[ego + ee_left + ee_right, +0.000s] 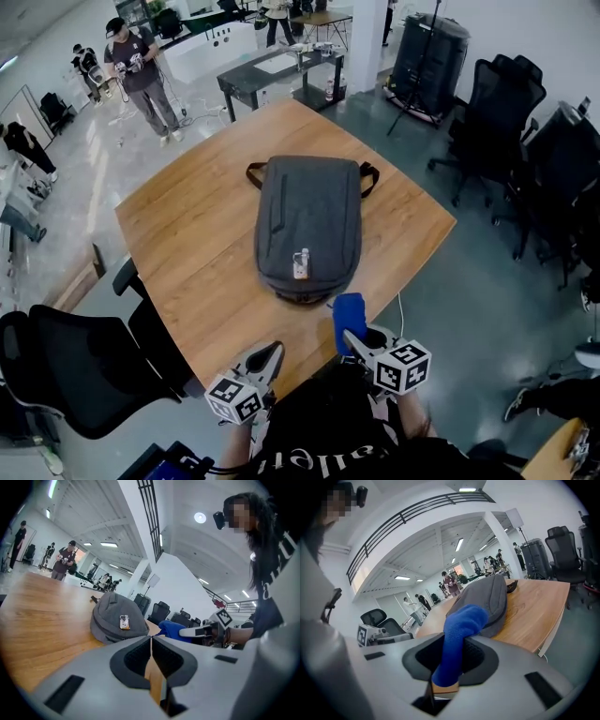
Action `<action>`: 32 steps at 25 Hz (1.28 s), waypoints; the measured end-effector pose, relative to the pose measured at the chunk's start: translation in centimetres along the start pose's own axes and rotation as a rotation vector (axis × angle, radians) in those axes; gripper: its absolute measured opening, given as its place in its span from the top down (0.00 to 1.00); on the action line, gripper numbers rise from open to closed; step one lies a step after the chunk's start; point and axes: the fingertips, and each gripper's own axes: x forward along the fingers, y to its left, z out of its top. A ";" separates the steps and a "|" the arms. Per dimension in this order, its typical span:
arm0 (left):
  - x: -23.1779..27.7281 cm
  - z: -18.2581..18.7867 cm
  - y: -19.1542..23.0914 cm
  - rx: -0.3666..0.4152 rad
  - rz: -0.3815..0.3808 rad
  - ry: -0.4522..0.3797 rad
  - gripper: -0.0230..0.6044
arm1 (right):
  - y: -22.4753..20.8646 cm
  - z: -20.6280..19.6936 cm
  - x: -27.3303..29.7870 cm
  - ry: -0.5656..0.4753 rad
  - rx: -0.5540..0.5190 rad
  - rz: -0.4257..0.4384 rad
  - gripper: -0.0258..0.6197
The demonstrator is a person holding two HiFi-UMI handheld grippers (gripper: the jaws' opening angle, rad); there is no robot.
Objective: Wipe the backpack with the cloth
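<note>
A grey backpack [307,228] lies flat on the wooden table [197,244], a small tag on its near end. My right gripper [351,337] hovers at the table's near edge just short of the backpack, shut on a blue cloth [348,314]. The blue cloth [459,634] sticks out between the jaws, with the backpack [487,599] behind it. My left gripper [267,361] is at the near edge, left of the right one, jaws shut and empty. Beyond my left gripper [151,641] lie the backpack [115,618] and the cloth [171,630].
Black office chairs stand at the near left [66,370] and to the right [502,103]. A dark desk [277,70] and a black case [427,52] lie beyond the table. A person [141,80] stands far left.
</note>
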 end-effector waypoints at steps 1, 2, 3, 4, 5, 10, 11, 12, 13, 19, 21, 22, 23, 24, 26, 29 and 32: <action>0.0 -0.1 -0.4 0.001 -0.005 -0.004 0.96 | 0.5 -0.3 -0.4 -0.002 -0.003 0.002 0.83; 0.0 -0.1 -0.8 0.005 -0.010 -0.010 0.96 | 0.9 -0.5 -0.9 -0.005 -0.006 0.004 0.83; 0.0 0.0 -1.2 0.010 -0.015 -0.016 0.96 | 1.2 -0.7 -1.4 -0.007 -0.011 0.005 0.83; 0.1 0.1 -1.7 0.015 -0.019 -0.023 0.96 | 1.5 -0.9 -1.9 -0.009 -0.017 0.007 0.83; 0.1 0.2 -2.3 0.020 -0.023 -0.029 0.96 | 1.7 -1.1 -2.5 -0.009 -0.026 0.008 0.83; 0.7 0.0 -5.8 0.057 -0.049 -0.039 0.96 | 2.4 -2.2 -5.6 -0.030 -0.100 0.007 0.83; 0.7 -0.3 -6.9 0.065 -0.052 -0.040 0.96 | 2.5 -2.5 -6.4 -0.037 -0.110 0.013 0.83; 0.6 -0.6 -8.0 0.072 -0.053 -0.041 0.96 | 2.7 -3.0 -7.2 -0.040 -0.117 0.021 0.83; 0.5 -1.1 -9.1 0.075 -0.052 -0.042 0.96 | 2.8 -3.7 -8.1 -0.040 -0.120 0.028 0.83; -0.6 -5.6 -15.6 0.055 -0.016 -0.047 0.96 | 2.7 -8.1 -13.7 -0.005 -0.145 0.041 0.83; -1.0 -7.0 -17.9 0.040 -0.007 -0.054 0.96 | 2.5 -9.3 -15.6 0.002 -0.150 0.051 0.83; -1.1 -7.6 -18.9 0.034 -0.001 -0.058 0.96 | 2.4 -9.8 -16.4 0.006 -0.154 0.055 0.83; -1.2 -8.1 -19.7 0.029 0.006 -0.060 0.96 | 2.3 -10.2 -17.2 0.010 -0.157 0.059 0.83; -1.3 -8.6 -20.6 0.026 0.013 -0.062 0.96 | 2.3 -10.6 -17.9 0.014 -0.160 0.064 0.83; -1.6 -9.5 -22.1 0.027 0.025 -0.066 0.96 | 2.3 -11.3 -19.1 0.021 -0.168 0.078 0.83; -2.1 -10.6 -24.4 0.029 0.046 -0.082 0.96 | 2.2 -12.4 -21.2 0.034 -0.186 0.097 0.83; -2.4 -11.2 -27.3 0.037 0.062 -0.102 0.96 | 1.9 -13.4 -23.8 0.043 -0.196 0.110 0.83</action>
